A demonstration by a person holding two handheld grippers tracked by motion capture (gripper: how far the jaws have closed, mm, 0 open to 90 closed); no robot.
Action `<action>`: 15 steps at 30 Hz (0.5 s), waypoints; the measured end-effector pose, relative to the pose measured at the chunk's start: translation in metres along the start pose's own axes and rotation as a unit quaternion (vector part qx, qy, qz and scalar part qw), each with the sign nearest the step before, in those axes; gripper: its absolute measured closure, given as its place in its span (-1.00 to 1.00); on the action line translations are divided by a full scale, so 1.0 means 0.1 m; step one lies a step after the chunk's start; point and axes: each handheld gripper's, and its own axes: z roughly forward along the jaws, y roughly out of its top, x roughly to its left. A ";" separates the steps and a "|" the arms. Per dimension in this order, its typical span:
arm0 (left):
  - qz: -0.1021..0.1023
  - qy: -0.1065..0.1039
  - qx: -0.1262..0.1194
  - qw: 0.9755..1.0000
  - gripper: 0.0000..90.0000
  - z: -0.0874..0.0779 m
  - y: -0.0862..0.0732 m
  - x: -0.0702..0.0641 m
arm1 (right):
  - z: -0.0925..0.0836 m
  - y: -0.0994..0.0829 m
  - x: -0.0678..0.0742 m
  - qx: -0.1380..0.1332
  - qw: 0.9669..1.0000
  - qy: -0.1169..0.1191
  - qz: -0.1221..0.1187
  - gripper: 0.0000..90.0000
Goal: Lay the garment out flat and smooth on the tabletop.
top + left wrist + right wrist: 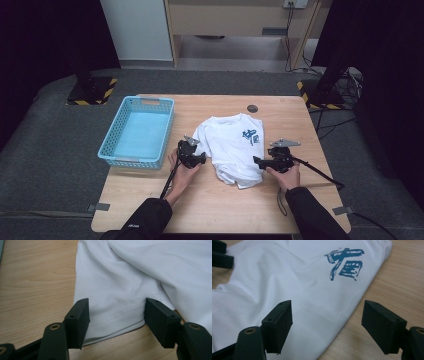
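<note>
Both tongs gape empty at the shirt (232, 147) between them: left gripper (196, 159) straddling its hem (117, 312), right gripper (261, 161) at the opposite edge, basket (137, 132) beyond left.

We cannot read the blue print (251, 136) on the white shirt (230, 145) from the high view — too small. In the left gripper view, the shirt's stitched hem (117, 312) runs behind both jaws, and the shirt itself is cut off at the top and right edges.
</note>
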 end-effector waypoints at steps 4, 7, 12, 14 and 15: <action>-0.013 0.007 -0.013 1.000 -0.28 0.04 0.00 0.00 | 0.07 -0.04 0.03 0.012 1.000 -0.009 -0.013 -0.52; -0.002 0.010 -0.012 1.000 -0.30 0.04 -0.01 0.00 | 0.13 -0.08 0.05 0.028 0.999 -0.014 -0.024 -0.54; -0.003 0.021 -0.005 1.000 -0.31 0.01 -0.01 0.05 | 0.17 -0.11 0.04 0.050 0.997 -0.033 -0.049 -0.58; -0.011 0.032 0.000 0.999 -0.31 -0.01 -0.02 0.10 | 0.17 -0.11 0.04 0.051 0.997 -0.034 -0.053 -0.59; -0.029 0.037 0.005 0.999 -0.31 -0.02 -0.03 0.16 | 0.15 -0.10 0.03 0.056 0.996 -0.036 -0.057 -0.60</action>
